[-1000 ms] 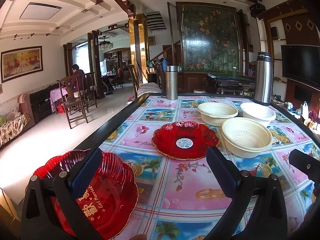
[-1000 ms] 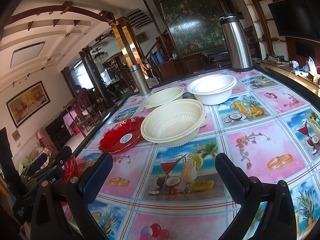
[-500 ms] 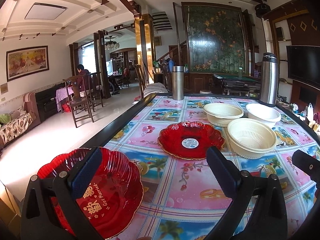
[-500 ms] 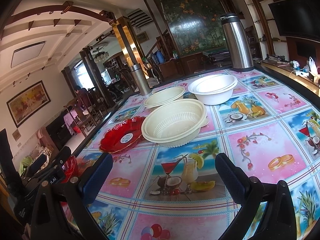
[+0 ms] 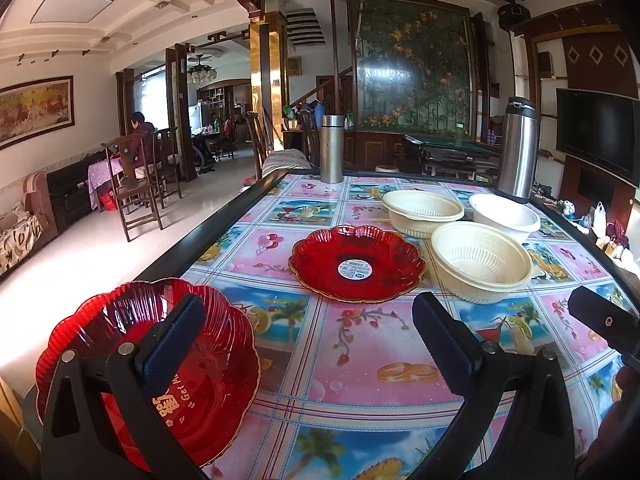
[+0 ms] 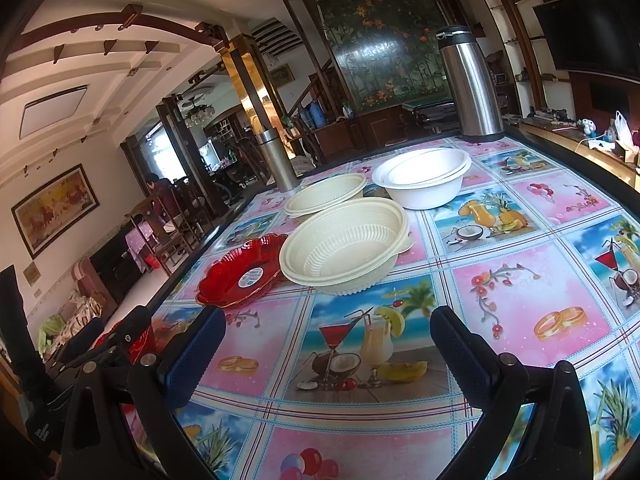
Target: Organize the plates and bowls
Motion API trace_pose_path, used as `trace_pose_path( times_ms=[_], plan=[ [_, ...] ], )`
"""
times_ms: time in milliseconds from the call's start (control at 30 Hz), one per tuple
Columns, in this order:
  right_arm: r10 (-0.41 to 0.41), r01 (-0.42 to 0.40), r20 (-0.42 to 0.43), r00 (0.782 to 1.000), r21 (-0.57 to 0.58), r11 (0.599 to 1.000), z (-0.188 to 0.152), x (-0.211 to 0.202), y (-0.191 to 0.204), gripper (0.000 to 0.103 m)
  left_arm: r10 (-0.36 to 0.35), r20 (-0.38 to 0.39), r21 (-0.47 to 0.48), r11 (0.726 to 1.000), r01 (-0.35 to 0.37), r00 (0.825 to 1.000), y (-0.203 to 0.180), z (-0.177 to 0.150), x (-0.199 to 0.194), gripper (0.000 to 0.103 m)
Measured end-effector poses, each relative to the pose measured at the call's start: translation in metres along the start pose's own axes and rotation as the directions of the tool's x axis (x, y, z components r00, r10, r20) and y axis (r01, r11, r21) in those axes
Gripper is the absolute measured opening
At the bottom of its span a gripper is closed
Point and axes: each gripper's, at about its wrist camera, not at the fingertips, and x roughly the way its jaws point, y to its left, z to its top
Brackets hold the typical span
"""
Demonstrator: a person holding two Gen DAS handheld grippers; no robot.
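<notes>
Left wrist view: the left tongs [image 5: 306, 344] stand wide apart and empty at the bottom of the frame, one finger [image 5: 172, 344] over a red plate [image 5: 120, 320] at lower left on the counter [image 5: 360, 344], with a second red plate [image 5: 356, 264] at centre. Two cream bowls [image 5: 482, 266] [image 5: 422, 208] and a white bowl [image 5: 504, 210] sit right of centre, well apart from the tongs. Right wrist view: the right tongs [image 6: 328, 344] are likewise apart and empty at the bottom, above bare counter below the nearest cream bowl.

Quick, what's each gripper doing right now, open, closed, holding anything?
Left gripper: open, holding nothing, hovering above the red scalloped glass plate.
Right gripper: open, holding nothing.
</notes>
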Motion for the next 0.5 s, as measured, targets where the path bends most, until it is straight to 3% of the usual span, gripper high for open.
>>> trace_pose_path(
  times_ms=[300, 400, 500],
  plan=[
    [-0.035, 0.035, -0.012, 0.999, 0.018, 0.999, 0.0, 0.0, -0.002, 0.103, -0.02, -0.036, 0.011, 1.0, 0.021, 0.999, -0.001, 0.002, 0.008, 0.103],
    [-0.067, 0.067, -0.008, 0.998, -0.024, 0.997, 0.008, 0.0, 0.011, 0.103, 0.018, -0.096, 0.056, 0.998, -0.013, 0.995, -0.006, 0.009, 0.016, 0.103],
    [-0.023, 0.023, 0.003, 1.0, -0.057, 0.998, 0.031, -0.002, 0.03, 0.103, 0.042, -0.164, 0.066, 0.997, -0.032, 0.986, -0.001, 0.021, 0.023, 0.103]
  ],
)
